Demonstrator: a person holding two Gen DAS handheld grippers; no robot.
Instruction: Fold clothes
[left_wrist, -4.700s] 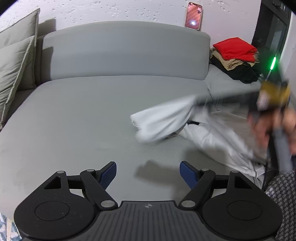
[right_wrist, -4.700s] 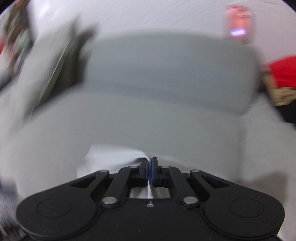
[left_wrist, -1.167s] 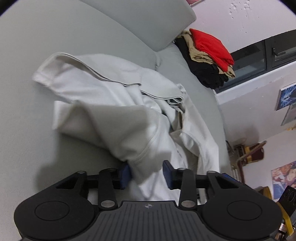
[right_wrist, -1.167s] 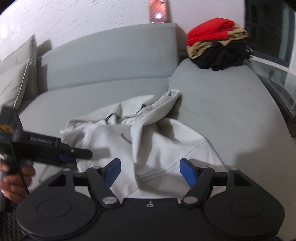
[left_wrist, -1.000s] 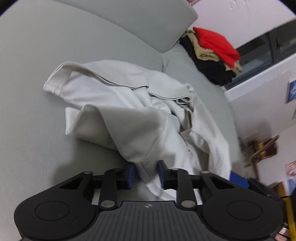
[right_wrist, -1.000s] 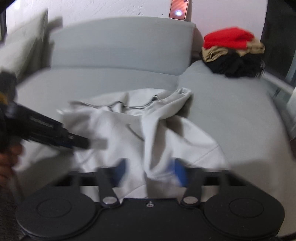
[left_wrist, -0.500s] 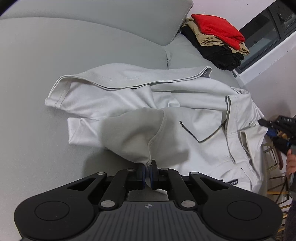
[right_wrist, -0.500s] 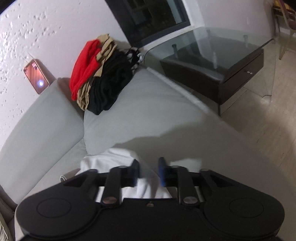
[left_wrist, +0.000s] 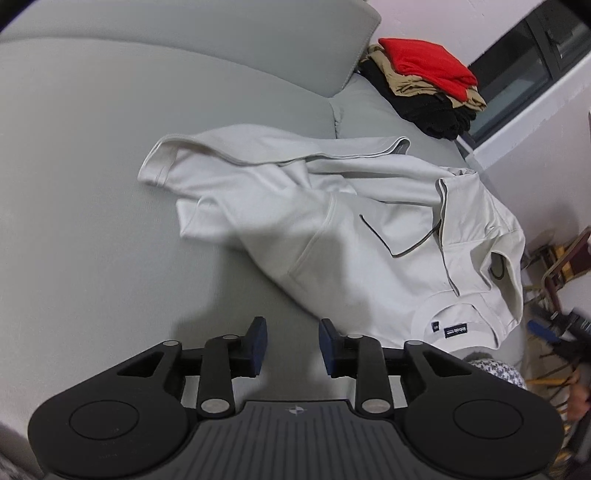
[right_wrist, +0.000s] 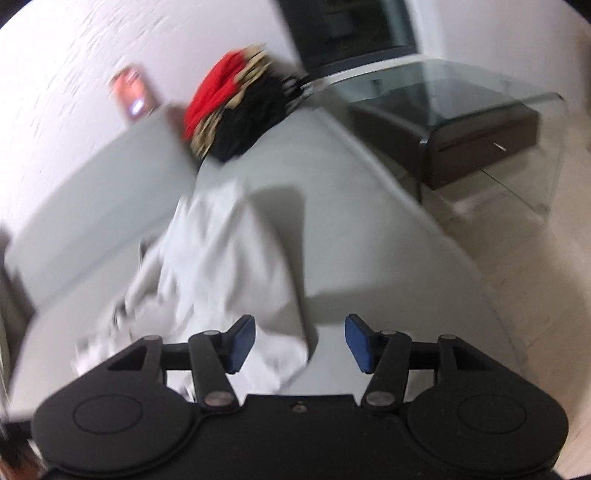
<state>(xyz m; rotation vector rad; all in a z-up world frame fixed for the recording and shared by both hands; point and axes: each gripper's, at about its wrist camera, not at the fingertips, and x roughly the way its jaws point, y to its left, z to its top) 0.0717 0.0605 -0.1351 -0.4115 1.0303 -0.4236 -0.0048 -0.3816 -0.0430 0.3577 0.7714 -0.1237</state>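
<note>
An off-white hoodie (left_wrist: 354, 229) lies spread and rumpled on the grey sofa (left_wrist: 92, 192), its neck label toward the front right. My left gripper (left_wrist: 290, 345) stands open just short of the hoodie's near edge, nothing between its blue pads. In the blurred right wrist view the same hoodie (right_wrist: 225, 266) lies ahead and to the left. My right gripper (right_wrist: 297, 341) is open, and cloth lies under its left finger. The right gripper also shows at the far right of the left wrist view.
A pile of folded clothes, red on tan on black (left_wrist: 428, 85), sits at the sofa's far end. A phone (right_wrist: 131, 92) leans on the wall above the backrest. A glass table (right_wrist: 454, 107) stands to the right, and chairs (left_wrist: 561, 266) beyond the sofa's edge.
Both grippers have let go of the hoodie and opened. The left one has drawn back from the cloth, and the hoodie lies flatter and more spread out.
</note>
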